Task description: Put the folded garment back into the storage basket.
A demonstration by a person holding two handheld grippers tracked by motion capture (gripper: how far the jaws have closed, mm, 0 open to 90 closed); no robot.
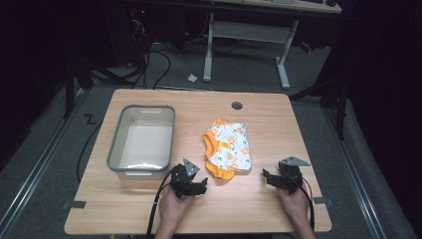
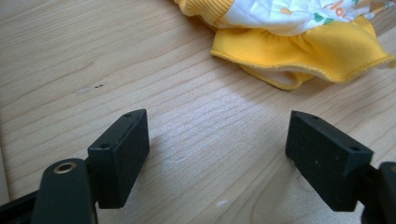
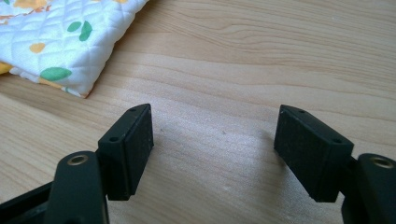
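while both claws rest low on the counter (image 1: pixel 149 209) with nothing between their jaws, the folded garment (image 1: pixel 228 148) lies at the middle, just right of the grey bin (image 1: pixel 113 149). the left claw (image 1: pixel 199 186) stands wide, aimed at the garment's orange ruffled hem (image 2: pixel 303 60), likely to pinch that near edge. the right claw (image 1: pixel 268 178), equally wide, faces the quilted white corner (image 3: pixel 74 56) from the other side, so the two flank the cloth for a two-handed lift.

Folded garment (image 2: pixel 299 42) cut off by top edge in both gripper views; print motifs unresolvable in high view.
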